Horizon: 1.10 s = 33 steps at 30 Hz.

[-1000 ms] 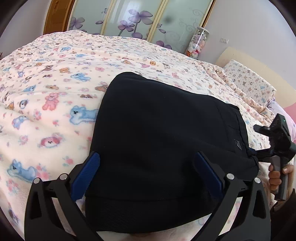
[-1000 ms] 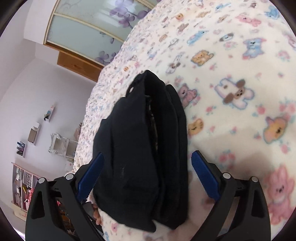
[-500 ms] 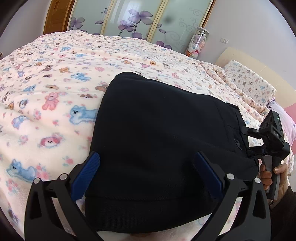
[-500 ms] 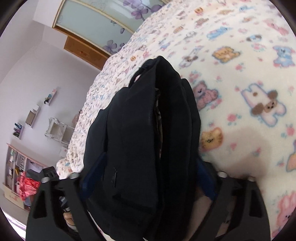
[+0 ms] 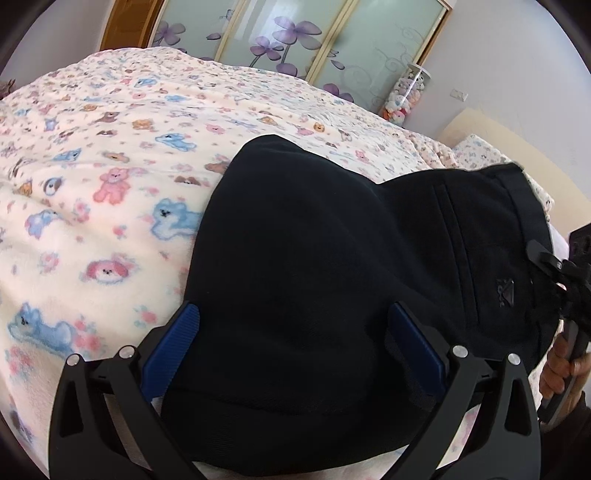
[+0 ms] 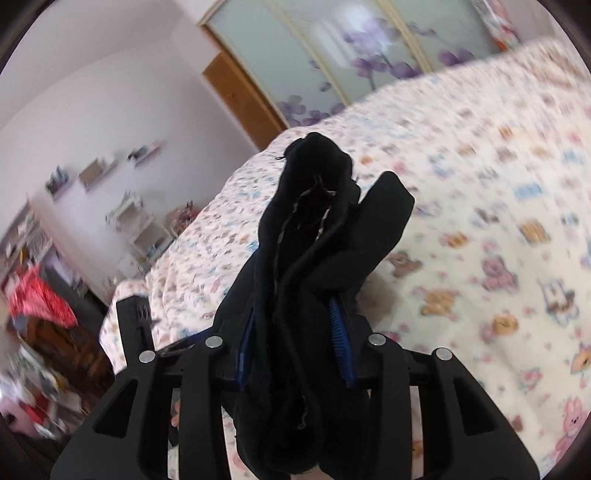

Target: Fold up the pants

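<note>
The black pants (image 5: pixel 317 280) lie folded in a thick bundle on the bed. My left gripper (image 5: pixel 295 332) is open, its blue pads on either side of the bundle's near end. My right gripper (image 6: pixel 291 328) is shut on the waistband end of the pants (image 6: pixel 314 236) and lifts it off the blanket. In the left wrist view that raised end (image 5: pixel 480 229) stands up at the right, with the right gripper (image 5: pixel 569 280) and the hand behind it.
The bed is covered by a cream blanket (image 5: pixel 92 192) printed with bears. Sliding wardrobe doors (image 5: pixel 295 33) with purple flowers stand behind it. A pillow (image 5: pixel 476 155) lies at the far right. Shelves and clutter (image 6: pixel 44 295) lie off the bed's left side.
My right gripper closed on the waistband end and raised it off the bed. The left gripper has stayed in place, open.
</note>
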Motion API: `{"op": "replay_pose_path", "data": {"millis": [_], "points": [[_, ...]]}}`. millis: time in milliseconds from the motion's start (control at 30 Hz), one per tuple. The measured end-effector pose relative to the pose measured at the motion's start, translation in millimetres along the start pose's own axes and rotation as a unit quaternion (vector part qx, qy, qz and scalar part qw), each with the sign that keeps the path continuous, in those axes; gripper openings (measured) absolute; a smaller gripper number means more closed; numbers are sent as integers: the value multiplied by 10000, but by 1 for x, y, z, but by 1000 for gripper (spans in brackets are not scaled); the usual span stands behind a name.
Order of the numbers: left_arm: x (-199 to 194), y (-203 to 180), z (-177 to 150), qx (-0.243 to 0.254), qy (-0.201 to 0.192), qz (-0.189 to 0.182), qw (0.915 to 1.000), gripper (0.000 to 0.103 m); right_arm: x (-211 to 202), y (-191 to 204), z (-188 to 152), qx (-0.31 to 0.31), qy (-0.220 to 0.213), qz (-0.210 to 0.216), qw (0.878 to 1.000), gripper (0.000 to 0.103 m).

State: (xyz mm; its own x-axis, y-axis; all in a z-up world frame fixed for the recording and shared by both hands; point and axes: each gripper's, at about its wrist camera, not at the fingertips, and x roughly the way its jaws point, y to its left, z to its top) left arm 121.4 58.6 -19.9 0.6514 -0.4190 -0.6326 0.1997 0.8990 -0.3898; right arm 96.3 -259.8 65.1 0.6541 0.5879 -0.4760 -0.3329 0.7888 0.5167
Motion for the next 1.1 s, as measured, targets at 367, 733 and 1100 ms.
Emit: {"op": "replay_pose_path", "data": {"millis": [367, 733, 1100], "points": [[-12, 41, 55, -976, 179, -486, 9939, 101, -3, -48, -8, 818, 167, -260, 9962, 37], [70, 58, 91, -1812, 2011, -1708, 9474, 101, 0, -68, -14, 1170, 232, -120, 9928, 37], [38, 38, 91, -1021, 1446, -1154, 9774, 21, -4, -78, -21, 1601, 71, 66, 9871, 36]]}}
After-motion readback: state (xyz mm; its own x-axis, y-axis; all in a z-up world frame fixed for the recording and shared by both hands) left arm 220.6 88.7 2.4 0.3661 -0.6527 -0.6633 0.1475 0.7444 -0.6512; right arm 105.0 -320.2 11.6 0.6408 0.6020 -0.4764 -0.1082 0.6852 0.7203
